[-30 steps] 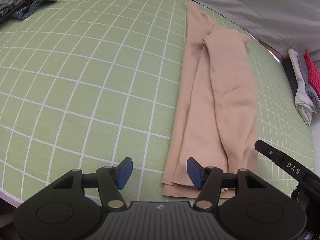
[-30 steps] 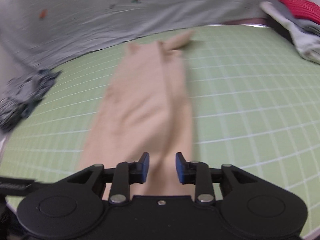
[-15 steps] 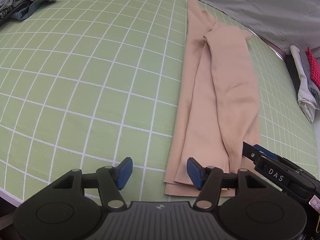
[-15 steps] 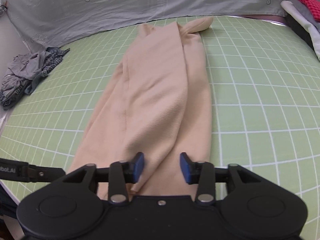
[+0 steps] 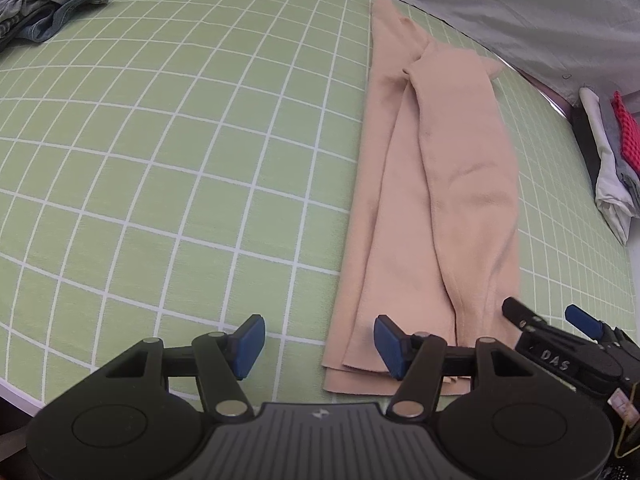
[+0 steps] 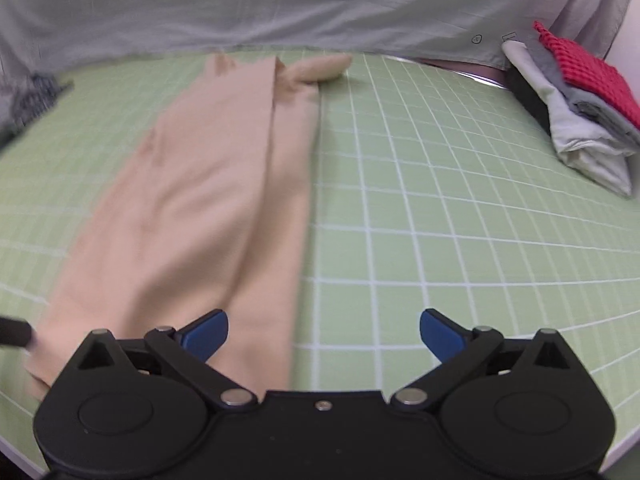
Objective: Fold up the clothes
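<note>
The right gripper [image 6: 323,330] is spreading wide, nothing between its fingers; the left gripper [image 5: 318,344] stands parted, empty; the folded beige garment [image 5: 436,216] lies lengthwise, its end at the green grid mat's [image 5: 160,160] near edge; a one-sided pinch could skew the layers.

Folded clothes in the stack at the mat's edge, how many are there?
3 visible: a red piece on top, a grey one under it and a white one at the bottom, on the right past the mat. More may be hidden beneath.
</note>
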Action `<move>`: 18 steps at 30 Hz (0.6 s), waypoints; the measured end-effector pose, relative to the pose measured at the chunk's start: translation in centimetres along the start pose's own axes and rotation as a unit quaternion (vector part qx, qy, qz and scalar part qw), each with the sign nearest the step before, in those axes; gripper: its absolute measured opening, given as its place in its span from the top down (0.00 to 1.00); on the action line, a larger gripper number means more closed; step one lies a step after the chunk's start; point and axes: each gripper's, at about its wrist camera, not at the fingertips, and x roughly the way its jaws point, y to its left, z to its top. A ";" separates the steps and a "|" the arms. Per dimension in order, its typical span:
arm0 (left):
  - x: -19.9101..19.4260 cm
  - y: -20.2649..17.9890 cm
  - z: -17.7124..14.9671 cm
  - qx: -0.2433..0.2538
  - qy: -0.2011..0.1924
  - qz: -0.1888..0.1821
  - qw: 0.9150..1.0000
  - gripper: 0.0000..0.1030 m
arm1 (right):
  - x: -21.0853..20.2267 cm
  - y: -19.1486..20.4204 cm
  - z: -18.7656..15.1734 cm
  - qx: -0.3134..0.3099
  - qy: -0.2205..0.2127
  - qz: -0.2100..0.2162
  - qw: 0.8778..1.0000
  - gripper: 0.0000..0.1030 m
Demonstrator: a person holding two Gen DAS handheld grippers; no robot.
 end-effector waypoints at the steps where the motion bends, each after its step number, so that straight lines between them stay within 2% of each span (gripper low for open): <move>1: 0.1 -0.1 0.0 0.001 0.001 0.000 1.000 0.41 | 0.3 0.2 -0.1 -0.012 0.007 -0.004 1.000 0.00; 3: 0.1 -0.1 -0.1 0.003 0.001 0.000 1.000 0.41 | 0.8 0.9 -0.2 -0.032 0.013 -0.003 0.999 0.00; 6: 0.1 0.0 -0.1 0.004 0.002 0.001 1.000 0.41 | 0.3 1.8 0.1 -0.045 -0.002 0.012 0.999 0.00; 10: 0.1 0.1 -0.2 0.004 0.004 0.002 1.000 0.41 | -0.3 2.8 0.9 -0.051 -0.023 0.040 0.998 0.00; 15: -0.2 0.8 -0.7 -0.003 0.002 0.004 1.000 0.40 | -0.3 3.5 1.6 -0.049 -0.029 0.067 0.996 0.00; 17: -0.4 1.2 -0.9 -0.008 0.002 0.005 1.000 0.40 | 0.0 3.8 1.7 -0.049 -0.025 0.075 0.996 0.03; 18: -0.4 1.5 -1.1 -0.010 0.002 0.006 1.000 0.40 | 0.2 3.8 1.7 -0.048 -0.019 0.081 0.995 0.08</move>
